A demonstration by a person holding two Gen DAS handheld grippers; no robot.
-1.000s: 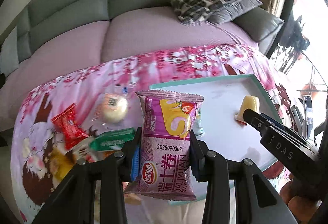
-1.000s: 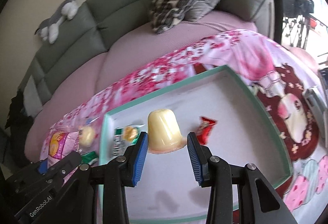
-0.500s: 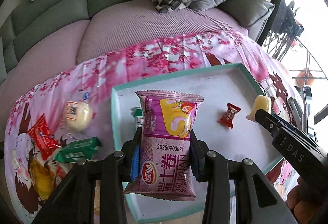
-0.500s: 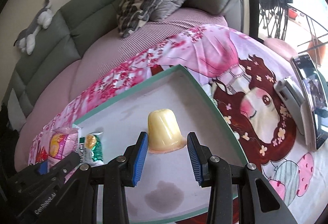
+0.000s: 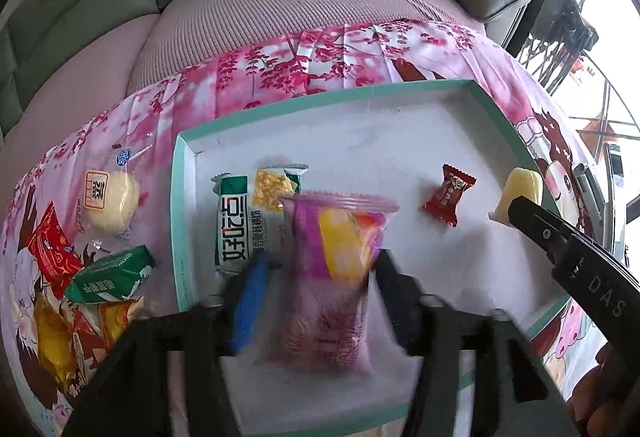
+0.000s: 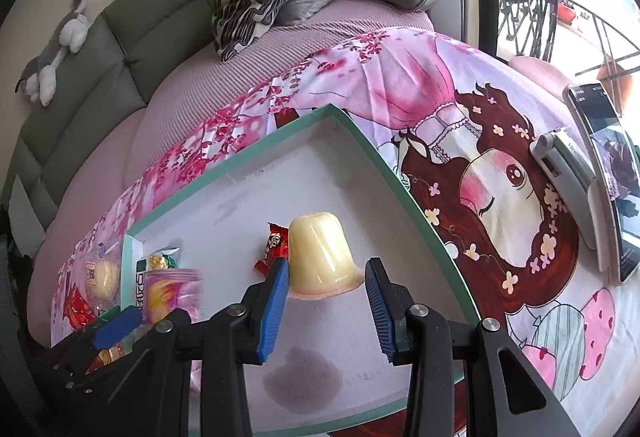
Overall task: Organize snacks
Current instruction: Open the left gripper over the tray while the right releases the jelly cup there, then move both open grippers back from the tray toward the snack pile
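Left gripper [image 5: 316, 273] is low over the near-left part of the teal-rimmed tray [image 5: 182, 221], jaws spread apart with the purple chip bag [image 5: 336, 277] between them. The bag and the fingers are smeared with blur, so whether either finger touches the bag cannot be told, nor whether the bag rests on the tray floor.

Right gripper [image 6: 326, 297] points into the tray's right half, jaws wide. The yellow jelly cup [image 6: 320, 257] sits rim-down between the blue pads [image 6: 274, 301]; gaps show on both sides, none touching. In the left view that cup is half hidden behind the right gripper's black finger.

A red candy [image 6: 274, 249] lies just left of the cup. A green-and-white snack bar [image 5: 240, 221] lies by the tray's left wall, partly under the bag.

Outside the tray, on the pink printed cloth [image 5: 320, 57], there's a wrapped bun [image 5: 110, 203], a red packet [image 5: 50, 249], a green packet [image 5: 110, 277]. The far half of the tray floor is bare. A phone [image 6: 604, 165] lies well right of the tray rim.
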